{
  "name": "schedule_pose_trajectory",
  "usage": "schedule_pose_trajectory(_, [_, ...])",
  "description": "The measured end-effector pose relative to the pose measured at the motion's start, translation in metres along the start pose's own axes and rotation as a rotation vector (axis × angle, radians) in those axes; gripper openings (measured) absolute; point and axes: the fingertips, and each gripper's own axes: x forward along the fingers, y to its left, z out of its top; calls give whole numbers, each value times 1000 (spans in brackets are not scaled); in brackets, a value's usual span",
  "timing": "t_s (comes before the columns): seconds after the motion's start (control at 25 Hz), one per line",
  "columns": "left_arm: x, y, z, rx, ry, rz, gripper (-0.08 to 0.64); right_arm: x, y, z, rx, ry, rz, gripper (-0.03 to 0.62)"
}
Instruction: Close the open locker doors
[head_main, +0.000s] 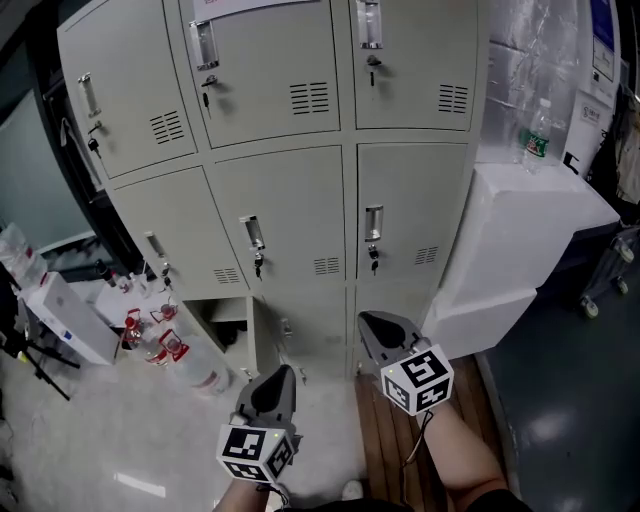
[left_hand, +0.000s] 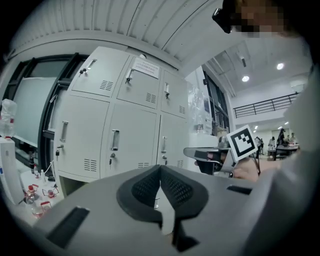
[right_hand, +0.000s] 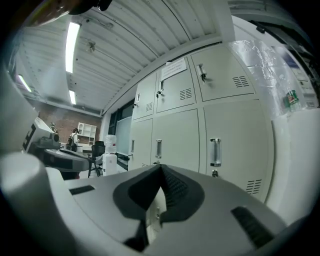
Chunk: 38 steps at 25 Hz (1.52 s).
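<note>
The lockers (head_main: 300, 150) are filling the upper middle of the frame. A bottle (head_main: 537, 130) is standing on a block (head_main: 530, 220) at their right. Small bottles (head_main: 165, 340) are sitting beside a box (head_main: 70, 318) at lower left. The left gripper (head_main: 285, 372) and right gripper (head_main: 368, 320) are sitting side by side at bottom centre.

Pale floor (head_main: 110, 440) bearing lockers (head_main: 290, 230), bottles (head_main: 165, 345), white box (head_main: 65, 318)
</note>
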Motion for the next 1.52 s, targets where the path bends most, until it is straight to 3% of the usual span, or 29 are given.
schedule_pose_trajectory(0.28, [-36, 59, -7, -15, 4, 87, 5, 43, 55, -14, 35, 24, 73, 0])
schedule_pose_trajectory(0.52, [-65, 110, -17, 7, 24, 114, 5, 71, 96, -27, 65, 47, 72, 0])
schedule_pose_trajectory(1.52, [-170, 236, -45, 13, 7, 12, 5, 96, 247, -68, 111, 165, -65, 0])
